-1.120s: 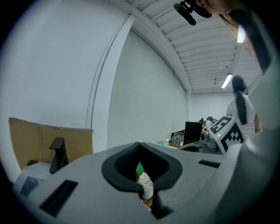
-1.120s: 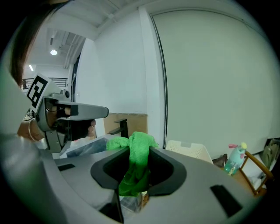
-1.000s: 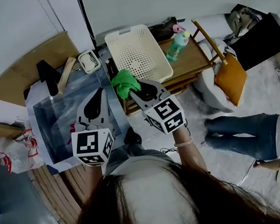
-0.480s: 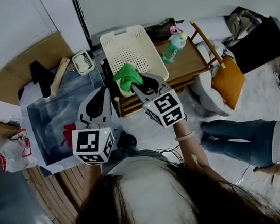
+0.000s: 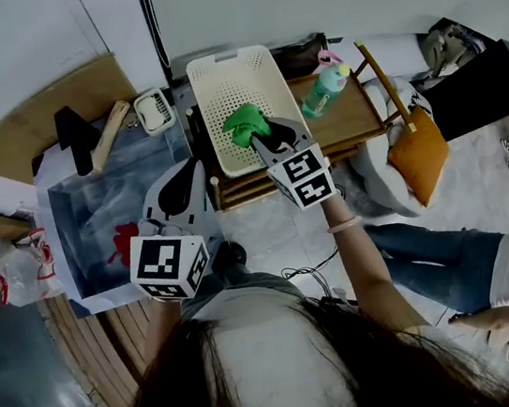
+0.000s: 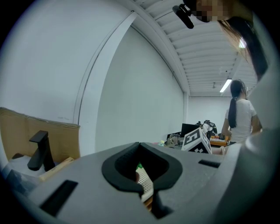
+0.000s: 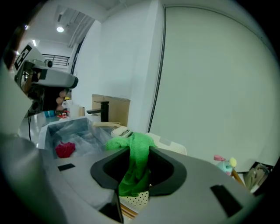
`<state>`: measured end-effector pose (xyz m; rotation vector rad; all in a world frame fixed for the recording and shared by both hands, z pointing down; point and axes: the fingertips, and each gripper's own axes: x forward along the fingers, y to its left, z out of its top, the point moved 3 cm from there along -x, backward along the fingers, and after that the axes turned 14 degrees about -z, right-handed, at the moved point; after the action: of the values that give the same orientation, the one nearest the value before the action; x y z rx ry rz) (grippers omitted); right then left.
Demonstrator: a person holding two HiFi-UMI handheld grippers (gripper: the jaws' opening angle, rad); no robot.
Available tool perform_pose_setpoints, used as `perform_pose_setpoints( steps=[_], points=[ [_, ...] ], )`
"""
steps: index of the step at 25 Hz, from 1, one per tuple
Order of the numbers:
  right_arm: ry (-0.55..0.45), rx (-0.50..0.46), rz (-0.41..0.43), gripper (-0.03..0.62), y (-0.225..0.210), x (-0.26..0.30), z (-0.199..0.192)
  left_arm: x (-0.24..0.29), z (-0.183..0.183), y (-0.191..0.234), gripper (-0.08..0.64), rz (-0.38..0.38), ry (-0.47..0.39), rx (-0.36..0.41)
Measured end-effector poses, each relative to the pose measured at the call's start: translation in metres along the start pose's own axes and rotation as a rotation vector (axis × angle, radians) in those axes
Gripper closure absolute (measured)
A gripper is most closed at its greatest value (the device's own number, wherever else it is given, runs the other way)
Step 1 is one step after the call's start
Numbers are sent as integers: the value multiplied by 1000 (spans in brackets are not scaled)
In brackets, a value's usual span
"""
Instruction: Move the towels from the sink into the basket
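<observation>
In the head view my right claw (image 5: 259, 134) is clamped on the green towel (image 5: 244, 123) and holds it over the white basket (image 5: 215, 69). The basket sits on the wooden table (image 5: 355, 114) just beside the sink (image 5: 74, 201). I judge I have it there so the cloth drops inside once the jaws part. My left claw (image 5: 192, 166) hangs over the sink's right edge, clear of the basket. It is near the red towel (image 5: 125, 242) on the sink bottom, which I reckon is next.

In the left gripper view the jaws are closed together with nothing gripped. Only basket mesh and a sliver of green show through the gap behind the tips.

In the right gripper view the jaws are partly closed, pinching the bunched green towel. Its loose end hangs down towards the basket's perforated floor, with the tap (image 7: 103, 111) standing beyond the sink.
</observation>
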<state>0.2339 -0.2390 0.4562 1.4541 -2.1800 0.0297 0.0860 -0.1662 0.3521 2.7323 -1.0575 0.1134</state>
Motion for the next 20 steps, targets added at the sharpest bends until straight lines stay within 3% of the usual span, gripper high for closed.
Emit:
perform_pose_setpoints(
  steps=[20],
  points=[
    [285,-271,108,448,-25,104,-77,14,-10,15,552,18,38,-61]
  ],
)
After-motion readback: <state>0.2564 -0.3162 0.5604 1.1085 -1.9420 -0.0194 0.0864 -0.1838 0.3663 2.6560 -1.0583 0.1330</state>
